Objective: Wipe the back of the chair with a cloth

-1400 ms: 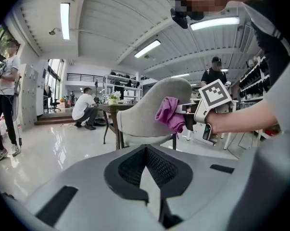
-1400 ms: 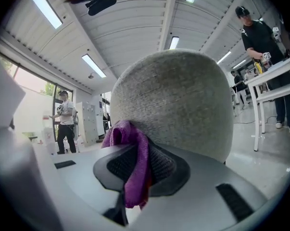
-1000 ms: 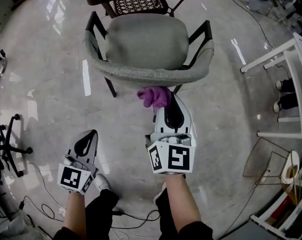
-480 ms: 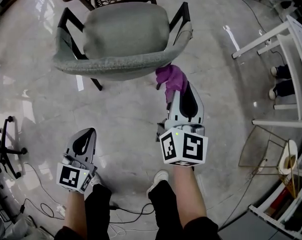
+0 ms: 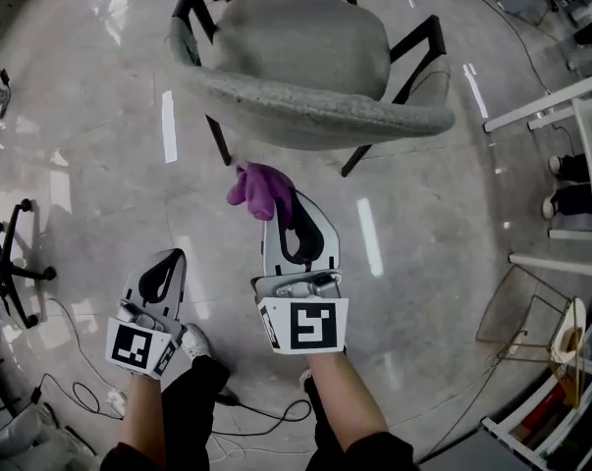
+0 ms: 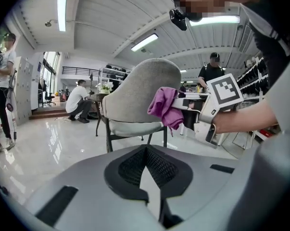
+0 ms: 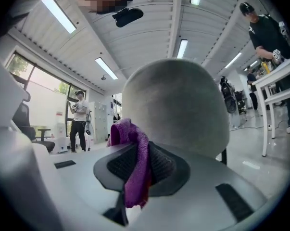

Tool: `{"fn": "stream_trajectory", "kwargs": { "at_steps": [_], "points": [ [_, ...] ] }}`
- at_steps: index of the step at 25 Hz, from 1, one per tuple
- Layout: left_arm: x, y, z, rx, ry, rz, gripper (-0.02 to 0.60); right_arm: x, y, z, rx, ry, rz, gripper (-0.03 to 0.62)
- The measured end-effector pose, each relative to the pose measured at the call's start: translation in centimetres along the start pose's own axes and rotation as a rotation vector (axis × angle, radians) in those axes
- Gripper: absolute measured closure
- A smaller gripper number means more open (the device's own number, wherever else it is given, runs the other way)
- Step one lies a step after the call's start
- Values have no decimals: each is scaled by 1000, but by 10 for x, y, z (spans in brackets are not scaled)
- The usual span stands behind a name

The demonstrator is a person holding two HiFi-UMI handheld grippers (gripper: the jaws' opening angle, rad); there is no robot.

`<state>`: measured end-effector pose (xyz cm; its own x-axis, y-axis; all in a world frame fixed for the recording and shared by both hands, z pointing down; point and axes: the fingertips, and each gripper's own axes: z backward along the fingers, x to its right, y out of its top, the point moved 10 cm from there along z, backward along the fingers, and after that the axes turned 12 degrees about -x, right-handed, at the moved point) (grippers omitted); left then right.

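Note:
A grey upholstered chair (image 5: 305,62) on dark legs stands on the glossy floor, its curved back (image 5: 315,111) turned toward me. My right gripper (image 5: 273,207) is shut on a purple cloth (image 5: 259,186) and holds it just below the back's rim, left of the middle. Whether the cloth touches the fabric I cannot tell. In the right gripper view the cloth (image 7: 135,165) hangs between the jaws in front of the grey back (image 7: 176,107). My left gripper (image 5: 170,261) hangs low at the left, shut and empty. In the left gripper view the cloth (image 6: 165,107) sits beside the chair (image 6: 137,97).
A white frame table (image 5: 561,116) stands at the right with a person's shoes (image 5: 563,184) beneath it. A wire stand (image 5: 546,327) is at the lower right. An office chair base (image 5: 21,278) and floor cables (image 5: 80,400) lie at the left. People stand in the background (image 6: 80,102).
The right gripper has carried the purple cloth from the right end of the chair's back leftward, to left of its middle. The left gripper has barely moved.

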<state>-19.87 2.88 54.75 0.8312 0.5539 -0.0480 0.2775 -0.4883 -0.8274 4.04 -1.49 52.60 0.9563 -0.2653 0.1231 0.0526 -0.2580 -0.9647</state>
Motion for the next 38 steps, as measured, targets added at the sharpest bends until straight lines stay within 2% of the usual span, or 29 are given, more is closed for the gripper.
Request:
{"fn": "stream_trajectory", "kwargs": {
  "at_steps": [4,9,11,17,20,23,27,31,34,38],
  "points": [
    [-43,-32,25,-37,58,-31,572,-42,-18,-56,-32,30,9,522],
    [-84,-66,32,-52,128,1,572,-53,-37,-106,-2,33,-17,522],
    [-88,-73,28,-52,133,2,572,-51,-39,-117,-31,26,-11,522],
    [-58,-76,-2,-73,69,-85,572,-29,-40,-112,18,28,-22,522],
    [-41,-70,-19,-83,26,-129,572,-14,-40,-97,33,15,0,522],
    [-22,-70,-31,-158,-18,-170,572,6,-39,-80,36,7,28,522],
    [4,-56,-52,-61,-48,-123,572,43,-41,-57,47,-20,21,520],
    [25,-56,-70,-68,-67,-132,572,98,-49,-33,51,-135,6,522],
    [41,-55,-81,-62,-84,-146,572,146,-50,-26,97,-231,-11,520],
    [56,-48,-84,-97,-120,-191,572,186,-45,-26,57,-311,-19,520]
  ]
}}
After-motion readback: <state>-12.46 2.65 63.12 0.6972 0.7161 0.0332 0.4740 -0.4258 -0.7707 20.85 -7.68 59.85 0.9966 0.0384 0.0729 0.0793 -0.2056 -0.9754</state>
